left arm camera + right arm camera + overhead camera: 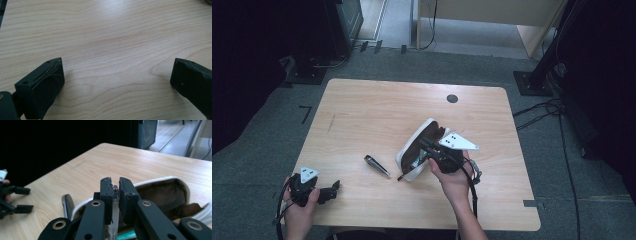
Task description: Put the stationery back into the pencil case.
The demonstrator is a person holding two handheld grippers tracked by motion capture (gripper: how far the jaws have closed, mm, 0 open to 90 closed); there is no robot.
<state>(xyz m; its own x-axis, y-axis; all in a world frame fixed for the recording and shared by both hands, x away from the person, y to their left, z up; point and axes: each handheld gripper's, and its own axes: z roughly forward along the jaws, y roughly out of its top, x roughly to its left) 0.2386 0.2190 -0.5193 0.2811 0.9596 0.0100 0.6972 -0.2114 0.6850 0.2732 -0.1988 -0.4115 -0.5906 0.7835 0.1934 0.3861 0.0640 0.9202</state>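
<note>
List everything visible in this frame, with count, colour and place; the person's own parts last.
Table: one, light wood, centre.
Pouch: one, white with dark mesh lining, open, right of centre.
Pen: one, clear-bodied, clamped upright over the pouch.
Dark slim object: one, black and silver, left of the pouch; kind unclear.
Round cap: one, dark, far table edge.
Left gripper: black, near-left corner, jaws apart.
Right gripper: black, shut on the pen.
Hands: two, holding the grippers.

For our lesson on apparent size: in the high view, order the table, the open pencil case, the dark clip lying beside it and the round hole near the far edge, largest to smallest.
1. Table
2. Pencil case
3. Dark clip
4. Round hole, though it lies farther from the camera, so its rank against the clip is less sure.
</note>
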